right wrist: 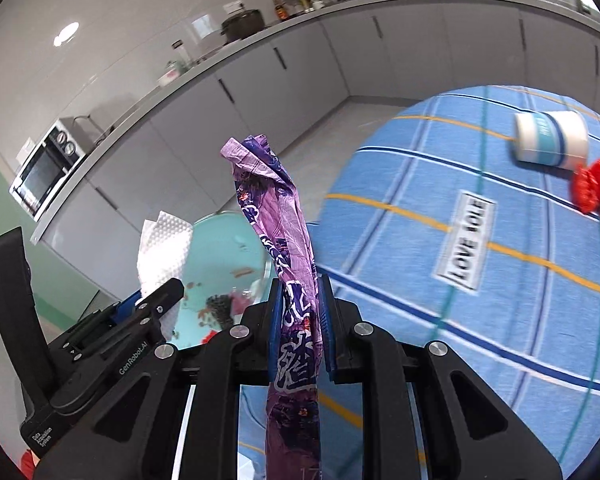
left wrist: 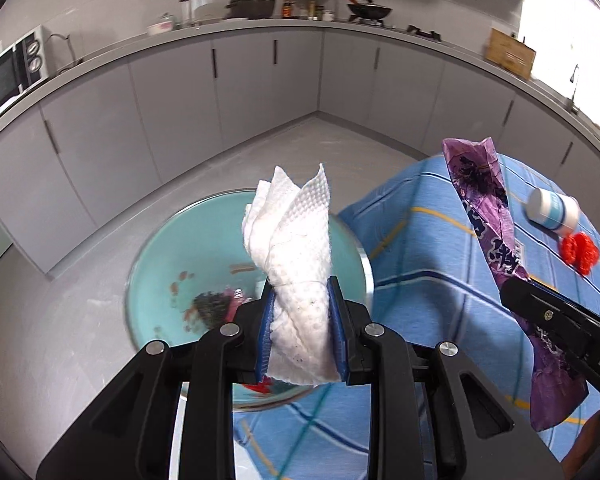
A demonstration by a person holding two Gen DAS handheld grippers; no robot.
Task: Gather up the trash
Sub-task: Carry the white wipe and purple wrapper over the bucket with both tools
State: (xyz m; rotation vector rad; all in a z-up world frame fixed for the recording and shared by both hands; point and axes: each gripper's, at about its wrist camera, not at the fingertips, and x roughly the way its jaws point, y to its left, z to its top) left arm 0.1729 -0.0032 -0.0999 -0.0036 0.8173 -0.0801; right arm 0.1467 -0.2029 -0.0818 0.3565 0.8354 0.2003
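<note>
**Two grippers, each loaded, held over the bin**

Left gripper (left wrist: 302, 320): we record its blue pads (left wrist: 265, 328) pressed in on a crumpled white paper towel (left wrist: 292, 248), the jaws narrowed to the thickness of the wad. The towel stands up from the pads and flares at its top; a short tail hangs below them. This gripper points forward and downward, directly above the trash bin (left wrist: 156, 248).

Right gripper (right wrist: 300, 324): we record its pads closed on a long purple snack wrapper (right wrist: 278, 208), gripped near the middle, with one end rising upright and the other hanging down past the jaws. It sits just beside the left gripper, at the bin's edge where the bin meets the table, tilted forward likewise.

Trash bin: round, with a pale teal liner, standing on the grey floor against the table's side. We note dark scraps, reddish bits and a pink piece already lying at its bottom.

Table, beside the bin: covered by a blue checked tablecloth (right wrist: 400, 208) bearing a label reading LOVE. Farther from the bin on the cloth lie a white paper cup (right wrist: 552, 144) with a blue band, tipped on its side, and a red crinkled object (right wrist: 598, 190) touching it.
</note>
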